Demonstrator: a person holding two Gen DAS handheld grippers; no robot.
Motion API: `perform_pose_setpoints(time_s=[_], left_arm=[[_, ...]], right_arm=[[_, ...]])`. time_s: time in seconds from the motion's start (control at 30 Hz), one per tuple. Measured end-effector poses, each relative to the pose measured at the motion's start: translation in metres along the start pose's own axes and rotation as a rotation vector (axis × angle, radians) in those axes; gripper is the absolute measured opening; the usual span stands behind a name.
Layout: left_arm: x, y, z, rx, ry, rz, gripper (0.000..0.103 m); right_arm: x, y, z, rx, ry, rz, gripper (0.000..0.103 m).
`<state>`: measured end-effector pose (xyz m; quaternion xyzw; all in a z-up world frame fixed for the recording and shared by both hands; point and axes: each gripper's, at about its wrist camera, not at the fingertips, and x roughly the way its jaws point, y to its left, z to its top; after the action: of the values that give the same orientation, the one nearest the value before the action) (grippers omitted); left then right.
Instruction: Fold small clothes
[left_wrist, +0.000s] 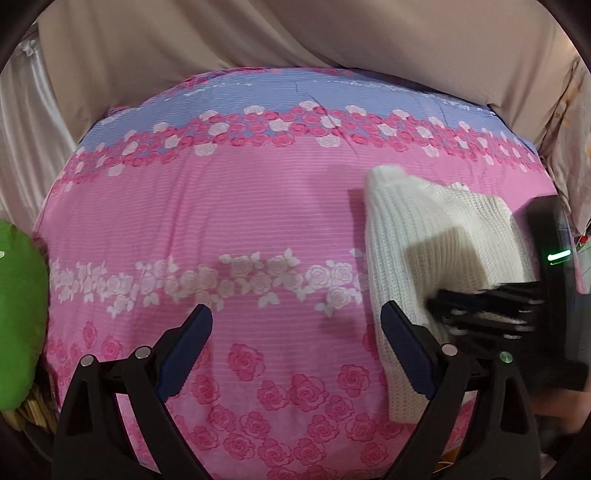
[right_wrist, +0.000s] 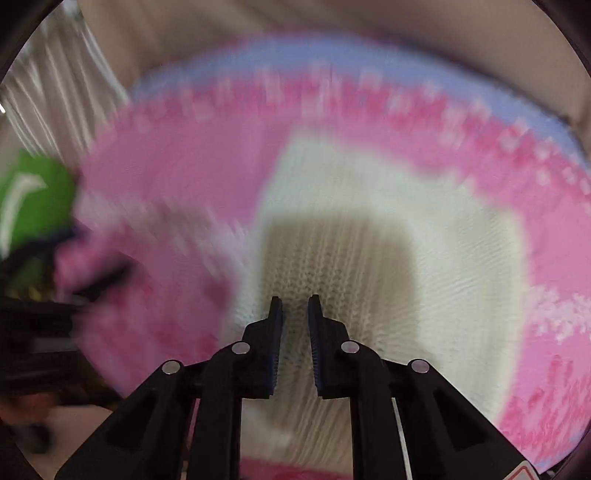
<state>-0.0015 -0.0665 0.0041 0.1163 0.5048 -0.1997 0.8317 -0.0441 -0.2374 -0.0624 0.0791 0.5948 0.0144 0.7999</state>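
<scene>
A white knitted garment (left_wrist: 436, 236) lies folded on the pink rose-print bedsheet (left_wrist: 229, 214), at the right of the left wrist view. My left gripper (left_wrist: 295, 325) is open and empty over bare sheet, just left of the garment's near edge. My right gripper (left_wrist: 480, 314) hovers over the garment's near right part. In the blurred right wrist view the right gripper (right_wrist: 295, 306) stands above the white knit (right_wrist: 424, 258), its jaws a narrow gap apart with nothing seen between them.
A green cushion (left_wrist: 18, 314) sits at the bed's left edge, also in the right wrist view (right_wrist: 33, 199). Beige draped cloth (left_wrist: 295, 33) hangs behind the bed. A blue band (left_wrist: 295, 92) of the sheet runs along the far side.
</scene>
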Motion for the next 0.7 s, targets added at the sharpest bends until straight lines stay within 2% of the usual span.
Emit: perform_pose_setpoints(time_s=[0.03, 0.07, 0.1, 0.2, 0.27, 0.33, 0.37, 0.43, 0.5, 0.53, 0.57, 0.63, 0.7], left_arm=[[-0.001, 0.0, 0.0, 0.006, 0.001, 0.015, 0.09], [-0.002, -0.001, -0.001, 0.011, -0.003, 0.023, 0.09], [-0.004, -0.002, -0.002, 0.017, -0.011, 0.027, 0.09], [-0.003, -0.002, -0.004, 0.026, -0.014, 0.031, 0.09], [-0.001, -0.003, -0.005, 0.026, -0.003, 0.026, 0.09], [0.0, -0.003, -0.004, 0.015, 0.003, 0.019, 0.09], [0.001, -0.004, -0.003, 0.012, 0.005, 0.02, 0.09], [0.0, -0.008, -0.002, 0.018, -0.001, 0.019, 0.09], [0.001, -0.014, 0.001, 0.031, -0.006, 0.013, 0.09], [0.002, -0.02, 0.003, 0.043, -0.005, 0.009, 0.09], [0.004, -0.026, 0.005, 0.054, -0.004, 0.003, 0.09], [0.004, -0.036, 0.008, 0.075, -0.01, -0.011, 0.09], [0.007, -0.05, 0.013, 0.1, -0.014, -0.024, 0.09]], right_arm=[[0.01, -0.003, 0.0, 0.006, -0.033, 0.011, 0.009], [0.005, -0.005, 0.004, 0.028, -0.018, 0.026, 0.01], [-0.005, -0.006, 0.007, 0.055, -0.013, 0.045, 0.01], [-0.046, -0.012, 0.009, 0.115, -0.1, 0.136, 0.01], [-0.039, -0.013, 0.005, 0.118, -0.074, 0.124, 0.01], [-0.004, -0.017, 0.001, 0.097, 0.01, 0.098, 0.009], [0.008, -0.016, 0.001, 0.112, -0.001, 0.116, 0.008], [-0.006, -0.018, 0.007, 0.156, -0.007, 0.147, 0.008], [-0.043, -0.032, 0.008, 0.204, -0.114, 0.167, 0.015], [-0.059, -0.041, 0.007, 0.217, -0.16, 0.156, 0.022], [-0.077, -0.058, 0.004, 0.242, -0.204, 0.111, 0.038], [-0.084, -0.084, 0.001, 0.284, -0.22, 0.052, 0.052], [-0.071, -0.122, 0.0, 0.34, -0.17, 0.0, 0.052]])
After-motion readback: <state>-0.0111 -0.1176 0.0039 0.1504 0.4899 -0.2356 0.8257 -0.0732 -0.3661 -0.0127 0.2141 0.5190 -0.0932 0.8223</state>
